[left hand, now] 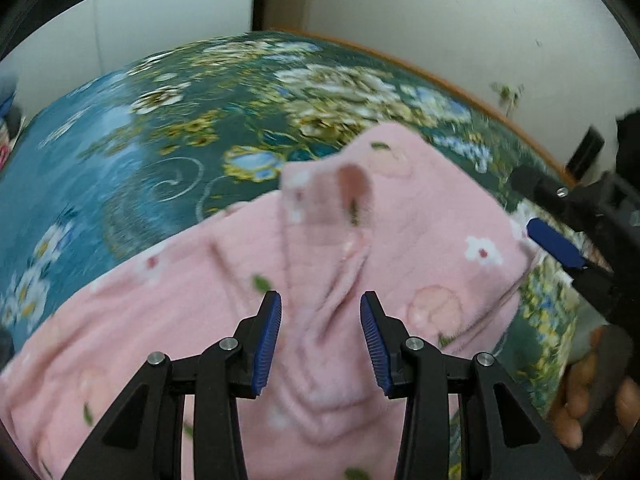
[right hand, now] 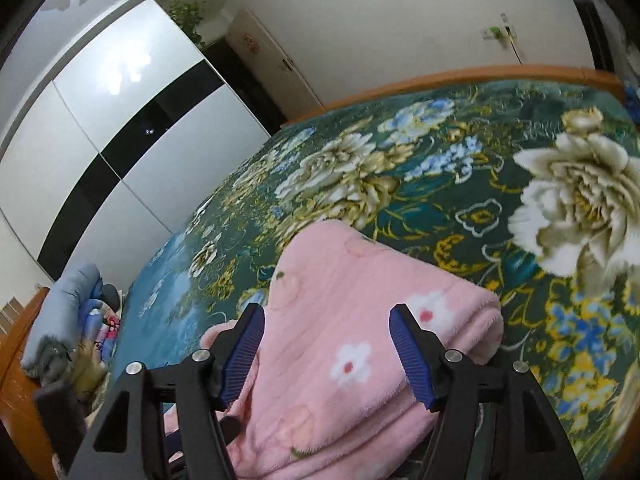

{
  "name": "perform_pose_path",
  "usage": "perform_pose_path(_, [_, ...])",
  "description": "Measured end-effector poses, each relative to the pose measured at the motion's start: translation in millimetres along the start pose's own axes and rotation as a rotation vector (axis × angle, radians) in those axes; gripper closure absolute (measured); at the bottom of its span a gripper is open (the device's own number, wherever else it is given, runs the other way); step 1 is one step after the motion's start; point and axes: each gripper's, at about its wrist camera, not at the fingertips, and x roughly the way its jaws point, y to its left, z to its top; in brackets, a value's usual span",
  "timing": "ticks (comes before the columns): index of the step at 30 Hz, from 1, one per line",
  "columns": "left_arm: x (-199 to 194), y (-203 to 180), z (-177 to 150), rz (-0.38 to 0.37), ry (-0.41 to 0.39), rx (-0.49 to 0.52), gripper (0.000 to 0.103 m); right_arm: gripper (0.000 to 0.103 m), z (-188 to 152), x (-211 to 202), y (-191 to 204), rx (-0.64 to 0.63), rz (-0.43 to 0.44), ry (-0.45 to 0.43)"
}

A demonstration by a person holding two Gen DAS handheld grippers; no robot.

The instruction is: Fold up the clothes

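Bedroom in a home. Shown by: wide bed (right hand: pixel 460 92) with orange wooden frame, spread with a dark green floral blanket (right hand: pixel 400 184) filling the middle of both views; tall wardrobe (right hand: pixel 120 132) with white and black sliding panels, upper left of the right wrist view; bundled bedding (right hand: pixel 68 320) in blue and grey at lower left; pale door (right hand: pixel 272 60) at upper centre; plain white walls (right hand: pixel 400 20); wall socket with plug (right hand: pixel 500 34), upper right; potted greenery (right hand: pixel 188 16) atop the wardrobe.
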Motion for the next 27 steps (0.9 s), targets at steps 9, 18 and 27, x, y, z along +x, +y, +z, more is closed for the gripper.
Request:
perform_pose_path(9, [10,6,3,0.076,-0.019,-0.081,0.094,0.034,-5,7,-10,0.013,0.056,0.046])
perform_pose_path(18, [7,80,-17,-0.109,0.012,-0.483,0.095,0.034,-5,5,-8,-0.006,0.123,0.048])
perform_pose_path(27, [18,89,-33,-0.211,0.111,-0.570,0.058,0.034,-13,6,9,-0.086,0.170,0.073])
